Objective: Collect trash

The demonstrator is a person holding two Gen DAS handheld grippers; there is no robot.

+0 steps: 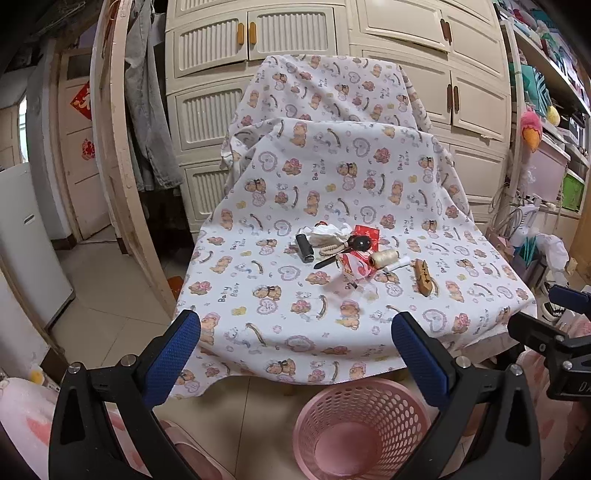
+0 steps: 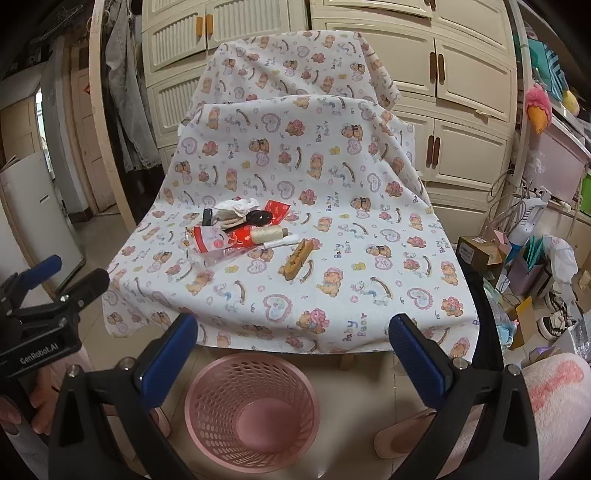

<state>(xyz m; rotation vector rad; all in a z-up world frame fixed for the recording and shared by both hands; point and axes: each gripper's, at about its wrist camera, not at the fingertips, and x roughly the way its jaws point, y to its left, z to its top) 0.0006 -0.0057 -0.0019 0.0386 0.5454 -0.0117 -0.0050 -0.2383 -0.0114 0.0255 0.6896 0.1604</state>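
Observation:
A pile of small items lies on the bear-print cloth (image 1: 280, 295) (image 2: 332, 221): crumpled white tissue (image 1: 328, 232) (image 2: 236, 206), red wrappers (image 1: 367, 234) (image 2: 277, 210), a clear plastic bag with red print (image 1: 351, 267) (image 2: 212, 242), a black lighter (image 1: 304, 248) (image 2: 207, 217), a thread spool (image 1: 384, 257) (image 2: 267, 233), a wooden clip (image 1: 423, 277) (image 2: 297, 260). An empty pink mesh basket (image 1: 360, 428) (image 2: 253, 410) stands on the floor below the front edge. My left gripper (image 1: 295, 332) and right gripper (image 2: 293, 330) are open and empty, held short of the pile.
Cream cabinets (image 1: 258, 33) stand behind the covered chair. A white appliance (image 1: 29, 240) is at the left. Boxes, bags and shoes (image 2: 517, 266) clutter the floor on the right beside shelves. The other gripper shows at each view's edge.

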